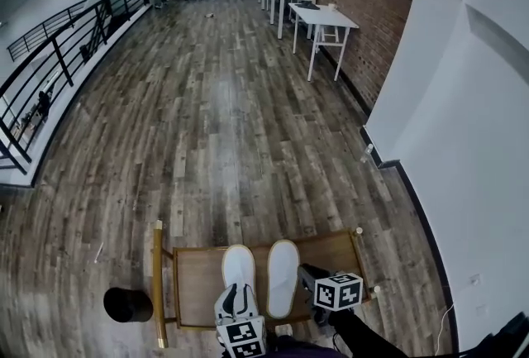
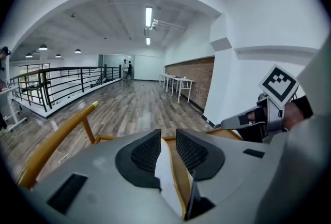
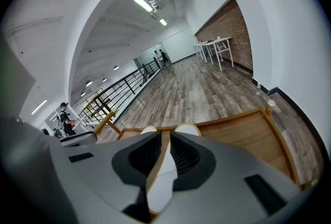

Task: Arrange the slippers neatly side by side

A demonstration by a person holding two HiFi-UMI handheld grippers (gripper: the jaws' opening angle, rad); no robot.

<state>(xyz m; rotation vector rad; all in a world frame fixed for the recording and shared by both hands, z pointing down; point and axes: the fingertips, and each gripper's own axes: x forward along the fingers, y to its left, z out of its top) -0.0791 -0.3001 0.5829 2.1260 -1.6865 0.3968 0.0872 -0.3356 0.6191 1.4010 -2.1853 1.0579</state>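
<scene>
Left gripper [image 1: 237, 297]: the fingers stand wide apart. In the left gripper view [image 2: 168, 137] the white left slipper [image 2: 168, 176] shows through the gap, lower down, with neither pad pressing on it.

Right gripper [image 1: 304, 272]: the fingers are parted only narrowly. In the right gripper view [image 3: 165, 140] a strip of the right slipper [image 3: 163, 187] shows through the slit; no pad is seen pressing on it.

The left slipper [image 1: 239, 267] and the right slipper [image 1: 283, 274] lie side by side on a low wooden rack [image 1: 331, 247], toes pointing away from the person, a thin strip of wood between them.

Edges: a raised yellow rail [image 1: 157, 282] bounds the rack's left side, and knobbed posts mark its right corners. Bare wood lies on the rack to the right of the right slipper – less to the left of the left one. A black round object [image 1: 128, 304] sits on the floor just beside the rail.

Open room: the plank floor [image 1: 215, 125] runs clear ahead of the rack. A white wall [image 1: 463, 141] closes in near the rack's right side; a black railing [image 1: 66, 50] lines the far left; white tables [image 1: 318, 17] stand well apart along the brick wall.

Pose: both grippers point forward and down. The left one is over the heel of the left slipper; the right one is at the right slipper's heel side, on a dark-sleeved arm [image 1: 372, 340] that reaches in from the lower right.
</scene>
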